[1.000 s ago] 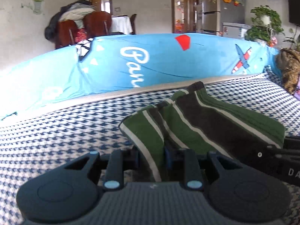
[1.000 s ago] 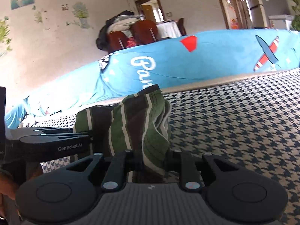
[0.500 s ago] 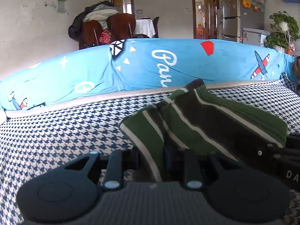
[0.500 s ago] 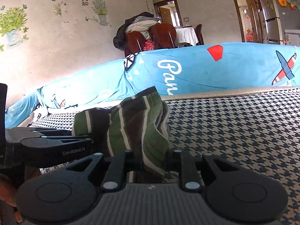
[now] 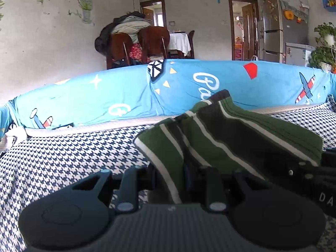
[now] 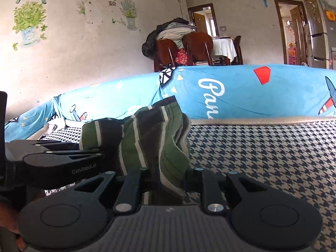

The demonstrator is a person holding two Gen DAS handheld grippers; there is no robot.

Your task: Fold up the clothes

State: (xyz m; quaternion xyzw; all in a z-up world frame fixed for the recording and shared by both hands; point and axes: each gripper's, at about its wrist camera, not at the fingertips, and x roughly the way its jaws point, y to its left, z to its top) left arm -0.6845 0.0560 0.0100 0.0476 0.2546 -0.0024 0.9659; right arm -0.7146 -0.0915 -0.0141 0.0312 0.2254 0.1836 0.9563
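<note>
Left gripper clamps one edge of the striped garment, green, dark brown and white stripes, jaws nearly closed on the cloth. Right gripper pinches the other edge of the same garment, jaws also nearly closed on it. Garment is bunched and spans between the two grippers, held up over the houndstooth cover, and blocks the view straight ahead past the fingers in both cameras. In the right wrist view the left gripper's black body sits at left, just beside the cloth; part of a hand shows at bottom left. Behind the cover: blue cartoon sheet draped over a long low backrest, then wooden chairs piled with clothes, a doorway, fridge and potted plant at right. Versus a second ago: both grips unchanged, same folds in cloth; both cameras sit higher and have swung, so more wall and the sheet's left end show.
</note>
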